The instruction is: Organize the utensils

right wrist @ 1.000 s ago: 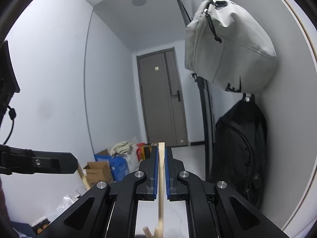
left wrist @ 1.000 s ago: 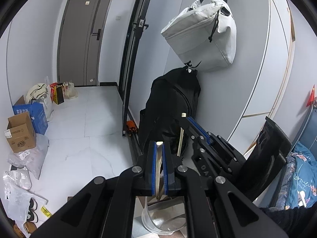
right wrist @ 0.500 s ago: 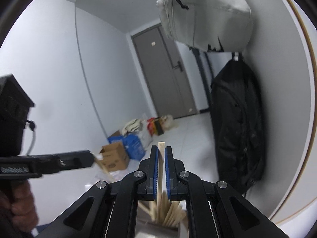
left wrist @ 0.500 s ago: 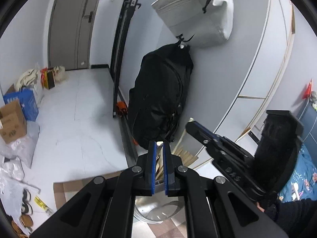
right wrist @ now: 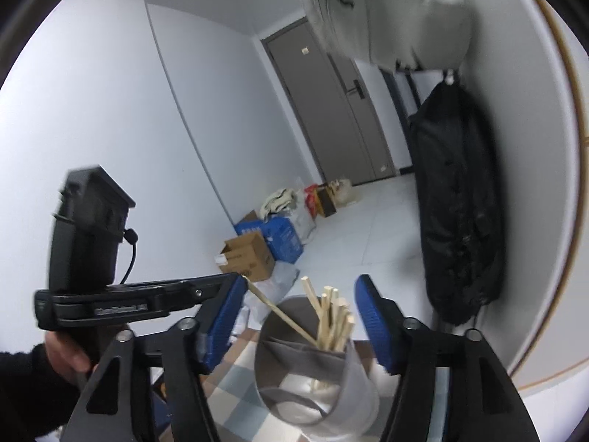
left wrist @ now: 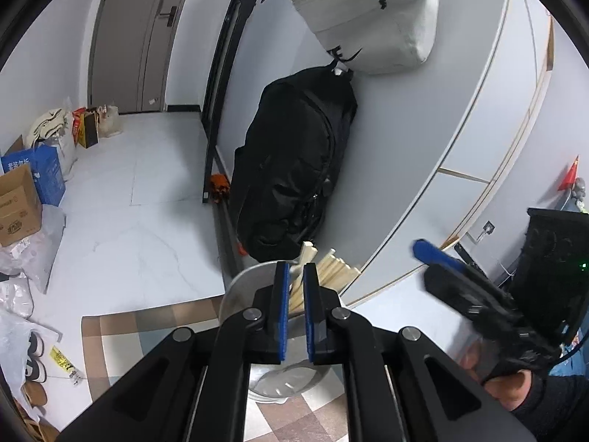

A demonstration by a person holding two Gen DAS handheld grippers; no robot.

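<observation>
Evidently the sticks (right wrist: 333, 318) stand bunched in the cup (right wrist: 316, 379), leaning on its far rim, since the task gathers utensils into one holder. Over the cup, the right gripper (right wrist: 300, 322) has its jaws spread wide and empty, flanking the bundle. Just left of the cup, the left gripper (left wrist: 293, 311) pinches one stick (right wrist: 278, 313) at its top, its jaws nearly closed, the stick slanting down into the cup so it can drop among the others.
</observation>
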